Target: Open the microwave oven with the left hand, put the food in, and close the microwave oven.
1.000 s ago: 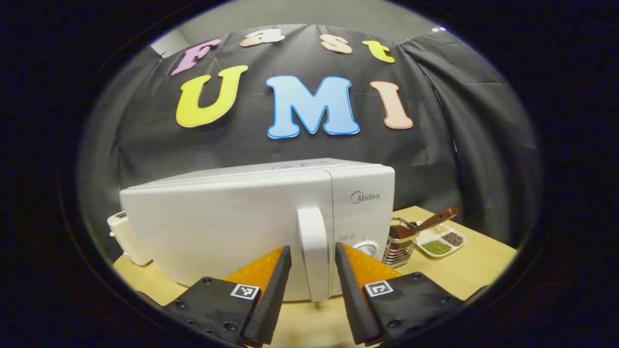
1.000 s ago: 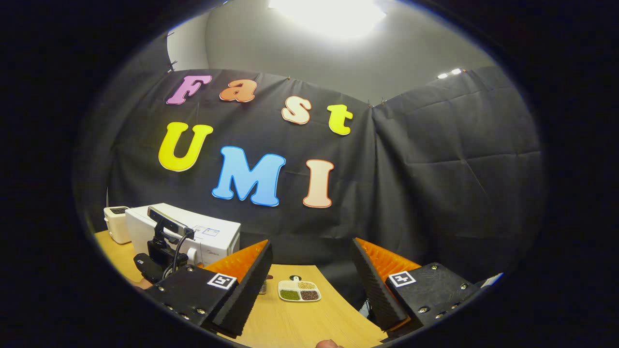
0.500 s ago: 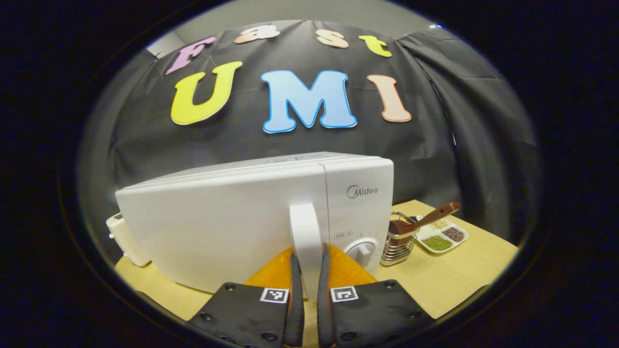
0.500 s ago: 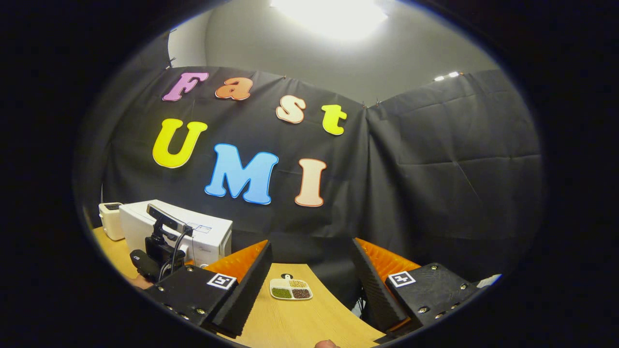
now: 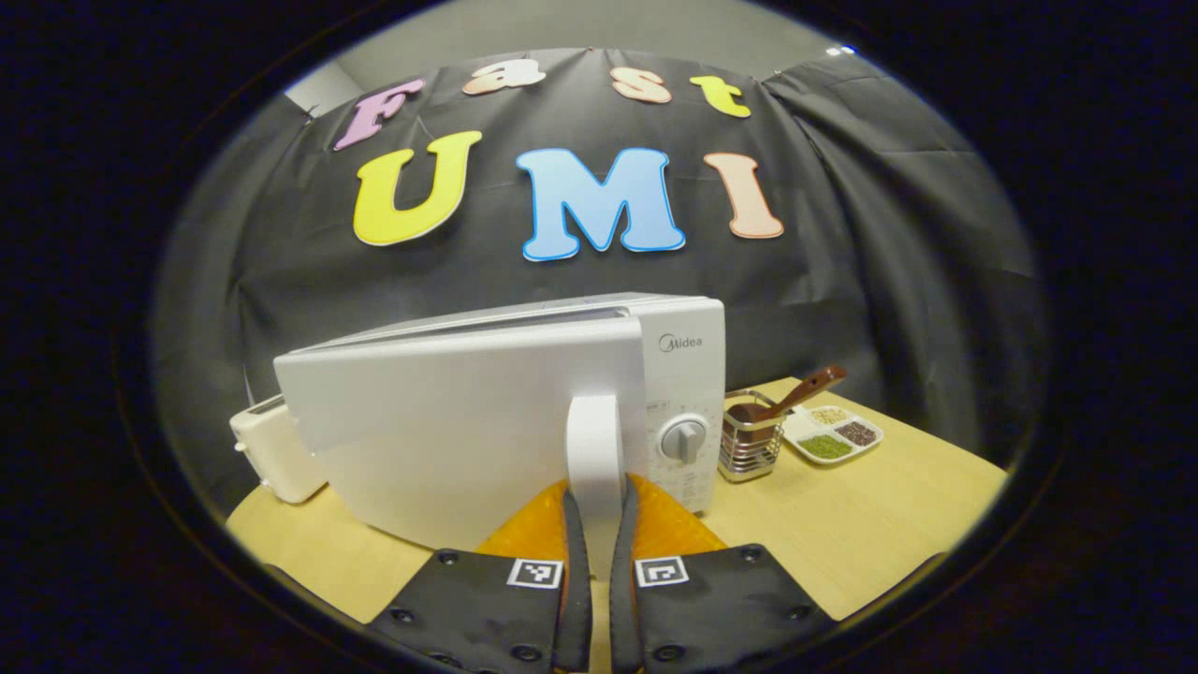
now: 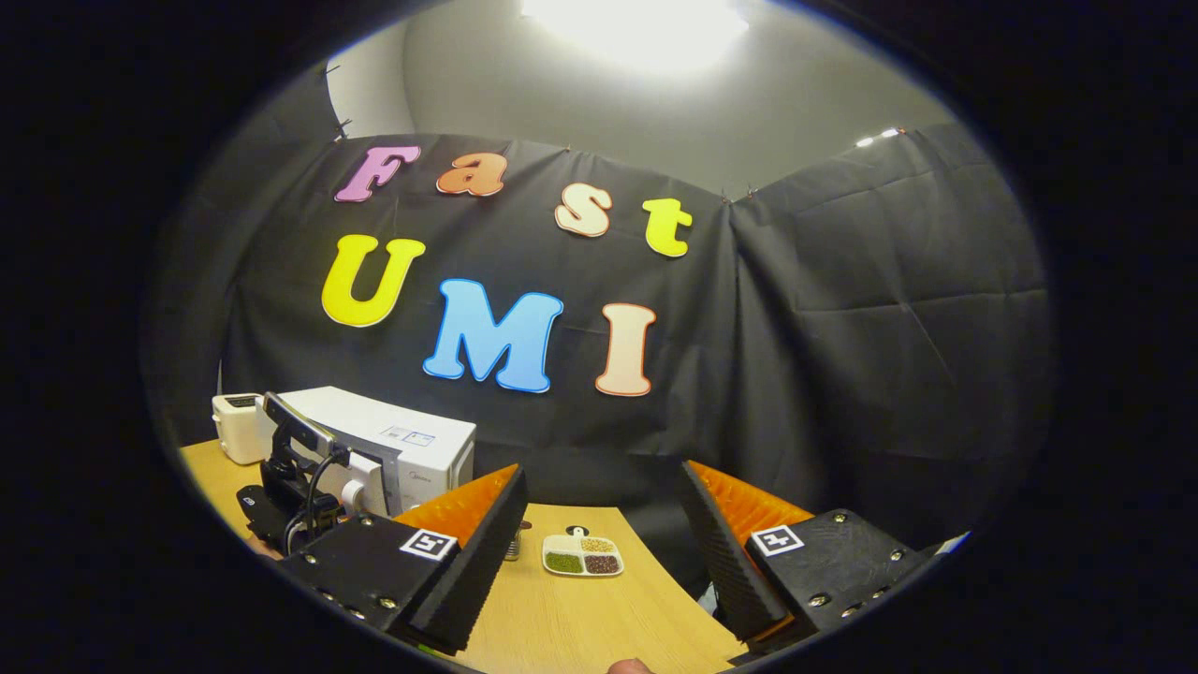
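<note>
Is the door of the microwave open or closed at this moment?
Partly open: the door stands angled away from the control panel, left gripper clamped on its handle.

Black screwed gripper bodies (image 5: 596,599) carrying square tag markers.

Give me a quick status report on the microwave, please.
Left tool shut on door handle. Right tool open, empty. Microwave door ajar. Nothing blocking.
</note>
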The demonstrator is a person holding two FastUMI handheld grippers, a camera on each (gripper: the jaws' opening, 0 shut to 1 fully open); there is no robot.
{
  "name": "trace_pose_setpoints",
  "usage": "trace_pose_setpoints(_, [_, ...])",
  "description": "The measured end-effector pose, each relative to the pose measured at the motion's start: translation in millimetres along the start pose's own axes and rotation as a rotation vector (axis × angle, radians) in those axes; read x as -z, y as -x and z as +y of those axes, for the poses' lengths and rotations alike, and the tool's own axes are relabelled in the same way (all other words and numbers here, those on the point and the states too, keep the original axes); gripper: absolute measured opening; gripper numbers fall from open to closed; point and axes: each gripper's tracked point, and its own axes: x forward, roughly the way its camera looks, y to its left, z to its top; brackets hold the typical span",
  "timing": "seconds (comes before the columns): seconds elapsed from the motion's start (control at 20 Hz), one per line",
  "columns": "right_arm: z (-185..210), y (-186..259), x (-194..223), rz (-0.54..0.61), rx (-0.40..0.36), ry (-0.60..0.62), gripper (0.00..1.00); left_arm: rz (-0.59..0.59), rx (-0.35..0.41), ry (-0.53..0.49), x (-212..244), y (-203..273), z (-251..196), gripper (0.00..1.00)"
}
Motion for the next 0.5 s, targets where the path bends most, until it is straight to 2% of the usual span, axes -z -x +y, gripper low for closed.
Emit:
trace_pose_setpoints(0.15, [8.0,3.1,-5.1,-0.021,-0.078,-0.034,0.98,0.013,-0.036,0.004,7.7,40.7,14.5,0.14])
trace_pose_setpoints(0.5, [34.0,28.2,-14.6,-0.069,-0.274,-0.104,0.98,0.052,-0.223,0.005,32.5,123.8,65.1,0.14])
